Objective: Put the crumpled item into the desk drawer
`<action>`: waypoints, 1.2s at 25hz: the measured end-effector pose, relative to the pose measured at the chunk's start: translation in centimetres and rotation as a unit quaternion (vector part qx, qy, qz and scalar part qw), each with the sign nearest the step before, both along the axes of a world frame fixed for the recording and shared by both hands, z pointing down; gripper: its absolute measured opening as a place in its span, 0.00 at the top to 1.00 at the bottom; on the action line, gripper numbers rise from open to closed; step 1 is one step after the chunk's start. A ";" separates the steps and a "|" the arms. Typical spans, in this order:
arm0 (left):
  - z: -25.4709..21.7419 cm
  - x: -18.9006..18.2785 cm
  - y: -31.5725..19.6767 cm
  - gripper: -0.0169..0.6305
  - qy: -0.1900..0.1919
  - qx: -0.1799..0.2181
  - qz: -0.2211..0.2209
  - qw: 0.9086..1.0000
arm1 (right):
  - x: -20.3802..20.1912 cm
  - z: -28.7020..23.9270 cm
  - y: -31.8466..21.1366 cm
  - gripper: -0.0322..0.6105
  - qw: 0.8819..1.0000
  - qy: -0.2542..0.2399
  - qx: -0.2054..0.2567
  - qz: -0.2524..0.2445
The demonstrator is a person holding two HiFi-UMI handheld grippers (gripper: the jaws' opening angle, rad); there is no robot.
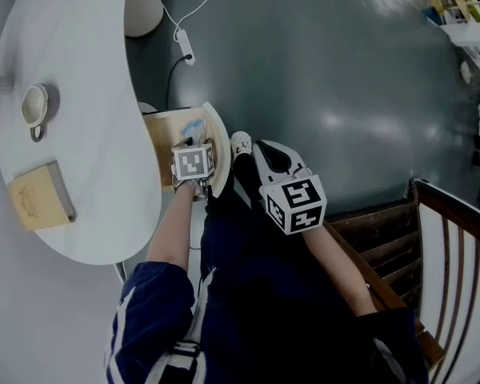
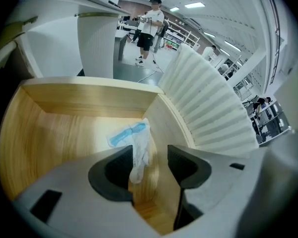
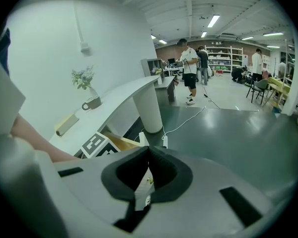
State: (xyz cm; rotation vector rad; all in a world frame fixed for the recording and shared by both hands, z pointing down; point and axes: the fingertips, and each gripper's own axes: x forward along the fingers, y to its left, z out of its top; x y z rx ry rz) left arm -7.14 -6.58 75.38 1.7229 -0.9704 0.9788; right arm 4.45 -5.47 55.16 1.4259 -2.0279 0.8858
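We've got the L tongs [image 2: 150,151] pointing steeply down into the open drawer [image 2: 49,133], jaws standing wide apart, nothing gripped. The crumpled item [image 2: 138,144], a white scrap w/ a blue patch, lies inside the drawer just ahead of those jaws, toward their right side, up against the inner face of the drawer's ribbed front [image 2: 208,113]. Its lower end shows in the gap btwn the jaws, nearer the left pad, and neither pad presses on it; whether it brushes that pad we can't tell. The wood floor of the drawer spreads bare to the left of the L tongs. In the head view, the L tongs' marker cube sits over the drawer, w/ the white desk [image 1: 88,134] out to its left. A mug [image 1: 34,106] and a tan book [image 1: 40,197] sit on the desk, well apart from the tongs. The R tongs [image 3: 149,151] hang just to the right of the L ones, over our dark trousers and near a shoe [image 1: 240,144]. Their jaws are closed tip to tip w/ nothing btwn them. Far ahead of both tongs a white cable [image 1: 186,46] runs across the grey floor. A wooden chair [image 1: 432,238] stands off to the right of the R tongs.
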 end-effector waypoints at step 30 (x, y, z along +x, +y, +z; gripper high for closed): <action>-19.4 1.6 -2.3 0.66 0.066 0.242 -0.032 0.968 | 1.7 -3.9 -1.2 0.94 0.998 -0.010 0.057 -0.036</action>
